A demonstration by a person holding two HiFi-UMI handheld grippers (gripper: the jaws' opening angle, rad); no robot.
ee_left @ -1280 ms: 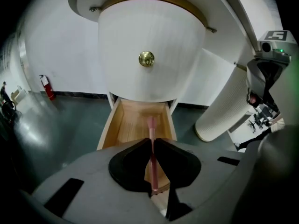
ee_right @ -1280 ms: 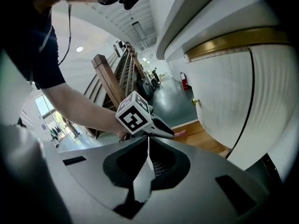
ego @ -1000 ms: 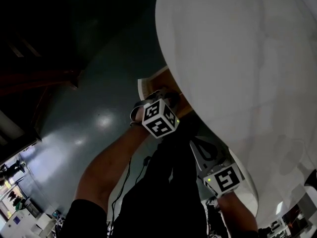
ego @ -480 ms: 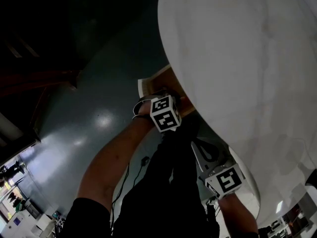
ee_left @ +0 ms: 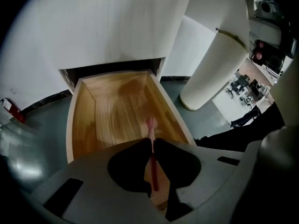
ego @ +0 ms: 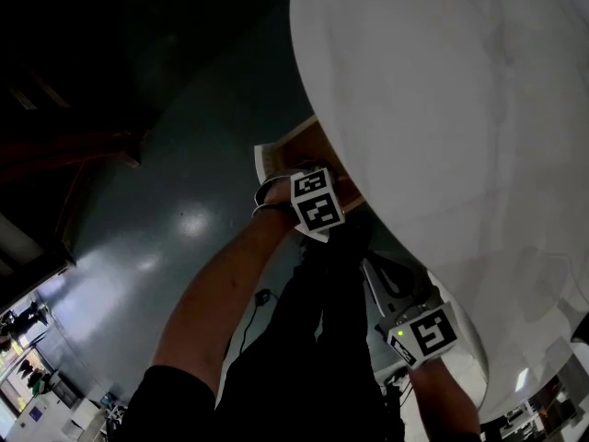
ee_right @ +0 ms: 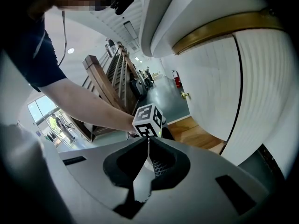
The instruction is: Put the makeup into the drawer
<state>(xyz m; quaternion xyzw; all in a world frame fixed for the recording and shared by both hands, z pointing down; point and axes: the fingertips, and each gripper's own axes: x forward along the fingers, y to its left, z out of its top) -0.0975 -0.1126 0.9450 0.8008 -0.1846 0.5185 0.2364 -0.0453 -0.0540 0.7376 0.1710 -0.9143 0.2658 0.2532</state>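
- The table (ego: 460, 109) fills the right of the head view and hides most of the drawer; only a wooden corner peeks out there.
- The drawer (ee_left: 112, 111) stands pulled open. Only my left gripper view shows its bare floor, from far wall to near rim.
- My left gripper (ee_left: 153, 143) pinches the makeup and points steeply down over the drawer's near right part. I judge I should get low inside the walls, then ease the jaws apart so the stick lies flat.
- My right gripper (ee_right: 148, 141) is pressed together, empty, off to the right. Its view gives a side look at the drawer.
- The makeup (ee_left: 151, 123) is a slim pink-tipped stick. I cannot tell whether its tip touches the floor.
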